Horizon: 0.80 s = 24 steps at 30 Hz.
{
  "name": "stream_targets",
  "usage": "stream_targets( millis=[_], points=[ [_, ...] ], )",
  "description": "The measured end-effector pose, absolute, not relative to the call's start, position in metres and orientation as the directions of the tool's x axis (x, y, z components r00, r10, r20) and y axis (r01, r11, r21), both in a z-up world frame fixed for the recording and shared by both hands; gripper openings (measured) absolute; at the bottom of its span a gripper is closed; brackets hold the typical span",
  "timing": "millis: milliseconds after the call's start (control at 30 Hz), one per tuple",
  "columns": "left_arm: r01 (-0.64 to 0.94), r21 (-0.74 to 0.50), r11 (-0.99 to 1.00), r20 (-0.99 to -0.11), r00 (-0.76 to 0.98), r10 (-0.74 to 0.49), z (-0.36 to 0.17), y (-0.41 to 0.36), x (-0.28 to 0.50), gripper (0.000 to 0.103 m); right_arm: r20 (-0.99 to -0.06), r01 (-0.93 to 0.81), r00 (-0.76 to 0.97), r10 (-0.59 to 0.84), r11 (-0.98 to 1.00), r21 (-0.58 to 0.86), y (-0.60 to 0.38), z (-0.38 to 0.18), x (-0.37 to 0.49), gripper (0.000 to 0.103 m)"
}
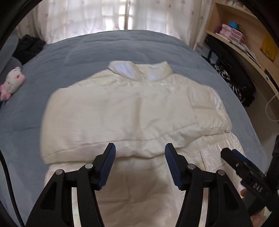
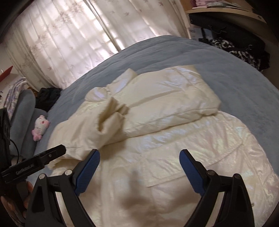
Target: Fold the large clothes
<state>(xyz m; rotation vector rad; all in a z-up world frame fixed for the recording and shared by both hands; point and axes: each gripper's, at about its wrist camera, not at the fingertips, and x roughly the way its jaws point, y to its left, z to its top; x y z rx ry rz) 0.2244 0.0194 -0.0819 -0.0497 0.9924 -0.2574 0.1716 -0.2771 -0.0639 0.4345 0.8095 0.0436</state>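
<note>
A cream padded jacket (image 1: 132, 108) lies spread on the blue-grey bedspread (image 1: 97, 47), collar (image 1: 139, 69) at the far end toward the curtains (image 1: 87, 15). Both sleeves are folded in across the chest; in the right wrist view the sleeve at 1 o'clock (image 2: 174, 97) lies flat over the body, and a cuff (image 2: 111, 115) stands bunched near the collar.

The left gripper (image 1: 140, 152) points down at the jacket's lower half, jaws parted, nothing between the blue pads (image 1: 108, 167); no contact with the fabric is evident. The right gripper (image 2: 139, 157) points down likewise, jaws spread wide and empty above the hem area. Each gripper shows in the other's view: the right one at 4 o'clock from the left camera, the left one at 8 o'clock from the right camera.

A pink and white plush toy (image 1: 10, 83) rests at 9 o'clock on the bed's edge. Dark clothing (image 1: 27, 47) is heaped at 10 o'clock. Wooden shelves (image 1: 240, 35) stand at 2 o'clock.
</note>
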Motion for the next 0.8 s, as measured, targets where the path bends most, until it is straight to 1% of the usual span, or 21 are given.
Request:
stream_targets(
  millis=[100,200,267,433,500,533,633,667,700,767,800],
  points=[
    [0.147,-0.154,0.977,-0.825,0.525,-0.209,-0.066,0.035,0.218,0.057,-0.678,0.093,0.689,0.255,0.897,0.432,-0.269,-0.055,0.180,0.092],
    [0.154,-0.199,0.968,-0.803,0.540,-0.251,-0.052,0.045,0.208,0.058,-0.662,0.054,0.672,0.333,0.869,0.492,-0.265,-0.050,0.197,0.092],
    [0.158,-0.250,0.955,-0.786,0.543,-0.295,-0.047,0.051,0.203,0.060,-0.652,0.036,0.666,0.362,0.858,0.513,-0.262,-0.051,0.211,0.092],
    [0.124,-0.430,0.894,-0.758,0.489,-0.432,-0.049,0.065,0.195,0.061,-0.707,0.058,0.571,0.416,0.839,0.541,-0.252,-0.078,0.260,0.092],
    [0.110,-0.469,0.876,-0.746,0.481,-0.460,-0.048,0.070,0.191,0.061,-0.720,0.074,0.533,0.444,0.824,0.562,-0.249,-0.091,0.274,0.084],
    [0.102,-0.477,0.873,-0.745,0.480,-0.463,-0.047,0.073,0.188,0.061,-0.726,0.078,0.512,0.459,0.817,0.571,-0.246,-0.098,0.281,0.081],
    [0.065,-0.493,0.867,-0.743,0.487,-0.459,-0.035,0.089,0.182,0.061,-0.739,0.084,0.499,0.452,0.824,0.561,-0.239,-0.109,0.288,0.071],
    [0.057,-0.490,0.870,-0.741,0.499,-0.449,-0.029,0.094,0.180,0.061,-0.733,0.072,0.495,0.466,0.819,0.569,-0.235,-0.111,0.289,0.059],
    [0.061,-0.480,0.875,-0.734,0.518,-0.439,-0.023,0.098,0.179,0.061,-0.727,0.061,0.488,0.483,0.812,0.581,-0.233,-0.112,0.289,0.038],
    [0.067,-0.407,0.911,-0.724,0.584,-0.367,-0.009,0.107,0.176,0.062,-0.717,0.035,0.483,0.502,0.807,0.589,-0.226,-0.111,0.288,0.018],
    [0.059,-0.373,0.926,-0.724,0.606,-0.330,-0.005,0.110,0.175,0.065,-0.709,0.006,0.503,0.494,0.818,0.575,-0.221,-0.103,0.284,0.014]
  ],
)
